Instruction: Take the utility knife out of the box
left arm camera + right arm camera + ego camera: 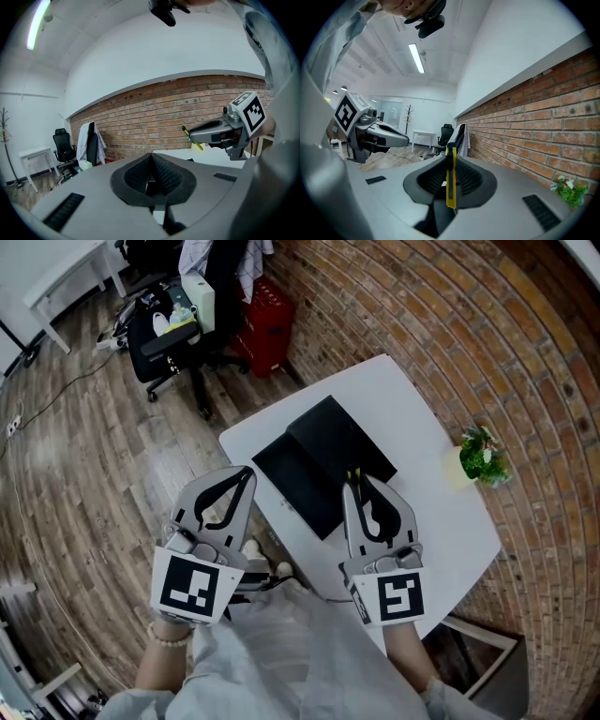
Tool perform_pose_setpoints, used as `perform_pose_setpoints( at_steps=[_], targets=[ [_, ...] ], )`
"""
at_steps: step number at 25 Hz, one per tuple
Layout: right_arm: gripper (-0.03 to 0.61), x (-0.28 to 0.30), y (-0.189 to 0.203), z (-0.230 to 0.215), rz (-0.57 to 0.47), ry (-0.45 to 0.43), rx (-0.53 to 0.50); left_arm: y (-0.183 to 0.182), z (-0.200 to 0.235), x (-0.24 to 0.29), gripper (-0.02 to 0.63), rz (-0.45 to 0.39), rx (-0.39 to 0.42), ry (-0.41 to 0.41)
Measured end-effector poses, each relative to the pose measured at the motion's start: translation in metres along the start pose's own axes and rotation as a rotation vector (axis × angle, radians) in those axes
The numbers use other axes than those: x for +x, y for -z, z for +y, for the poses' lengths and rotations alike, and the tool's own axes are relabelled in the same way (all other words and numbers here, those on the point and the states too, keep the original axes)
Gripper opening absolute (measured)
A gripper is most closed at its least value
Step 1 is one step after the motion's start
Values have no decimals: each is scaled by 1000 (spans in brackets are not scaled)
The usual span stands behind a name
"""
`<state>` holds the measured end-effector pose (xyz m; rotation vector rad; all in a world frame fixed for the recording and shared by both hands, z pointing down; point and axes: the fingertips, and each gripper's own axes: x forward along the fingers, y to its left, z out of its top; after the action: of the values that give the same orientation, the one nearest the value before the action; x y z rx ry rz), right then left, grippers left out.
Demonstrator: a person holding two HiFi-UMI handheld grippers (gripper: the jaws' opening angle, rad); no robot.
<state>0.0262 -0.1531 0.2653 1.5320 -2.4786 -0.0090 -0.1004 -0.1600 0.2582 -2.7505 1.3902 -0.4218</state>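
Observation:
An open black box (323, 465) lies on the white table (422, 456), its lid folded out flat. My right gripper (356, 482) is held above the box's near edge, shut on a yellow utility knife (451, 176) that stands upright between the jaws. The knife's tip (352, 474) shows in the head view, and the same knife (193, 139) shows in the left gripper view. My left gripper (246, 474) is raised over the table's near-left edge; its jaws meet (151, 157) with nothing between them.
A small potted plant (482, 457) stands at the table's right side by the brick wall (441, 324). A black office chair (187, 324) and a red crate (267, 320) are on the wooden floor beyond the table.

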Motion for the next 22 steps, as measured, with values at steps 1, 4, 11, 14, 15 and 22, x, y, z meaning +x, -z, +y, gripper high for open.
perform_pose_setpoints(
  at_steps=[1, 4, 11, 14, 15, 22],
  targets=[
    [83, 0, 0, 0, -1, 1, 0, 0, 0, 0, 18, 0, -1, 0],
    [83, 0, 0, 0, 2, -1, -3, -1, 0, 0, 18, -1, 0, 0],
    [83, 2, -1, 3, 9, -7, -8, 0, 2, 0, 18, -1, 1, 1],
    [83, 3, 0, 5, 16, -8, -13, 0, 3, 0, 18, 0, 1, 2],
    [83, 3, 1, 5, 20, -8, -16, 1, 3, -1, 18, 1, 2, 2],
    [83, 3, 5, 7, 36, -11, -32, 4, 2, -1, 18, 8, 2, 1]
  ],
)
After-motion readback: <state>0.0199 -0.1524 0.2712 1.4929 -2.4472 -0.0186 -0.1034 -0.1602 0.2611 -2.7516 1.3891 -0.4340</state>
